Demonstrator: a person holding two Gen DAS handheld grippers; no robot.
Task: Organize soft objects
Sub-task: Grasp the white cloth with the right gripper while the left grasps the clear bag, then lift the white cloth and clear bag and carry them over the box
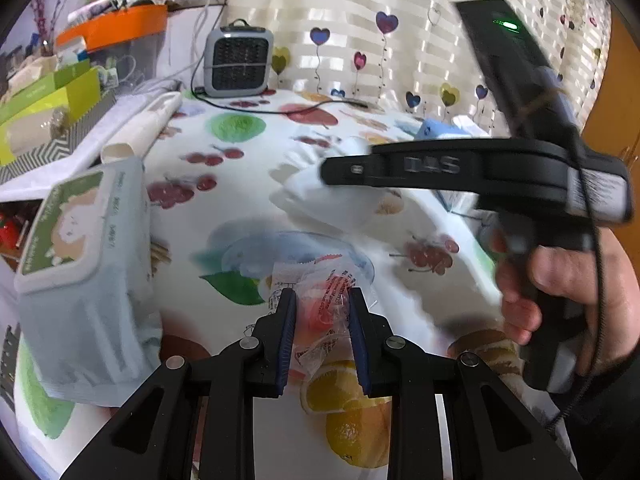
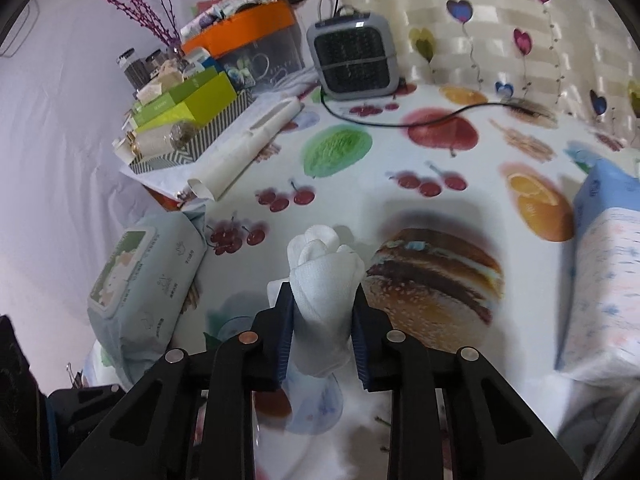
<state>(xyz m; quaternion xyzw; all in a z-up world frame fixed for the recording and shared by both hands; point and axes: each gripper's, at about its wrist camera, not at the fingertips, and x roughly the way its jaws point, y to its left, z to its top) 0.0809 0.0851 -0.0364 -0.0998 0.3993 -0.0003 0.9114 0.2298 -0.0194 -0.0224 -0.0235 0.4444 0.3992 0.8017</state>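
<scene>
My left gripper [image 1: 322, 298] is shut on a clear crinkly plastic packet [image 1: 320, 312] with red print and something red inside, just above the fruit-print tablecloth [image 1: 240, 208]. My right gripper [image 2: 322, 292] is shut on a white glove [image 2: 324, 280], bunched between the pads and lifted above the cloth. In the left wrist view the right gripper [image 1: 332, 170] crosses from the right, blurred, with the white glove [image 1: 320, 196] hanging from it. A pale blue wet-wipes pack [image 1: 84, 276] lies at the left and also shows in the right wrist view [image 2: 148, 280].
A grey mini heater [image 1: 239, 62] with a black cable stands at the back by the heart-print curtain. Boxes and an orange tub [image 2: 244, 28] crowd the left side, with a rolled white paper [image 2: 244, 152]. Blue and floral tissue packs [image 2: 604, 272] lie at the right.
</scene>
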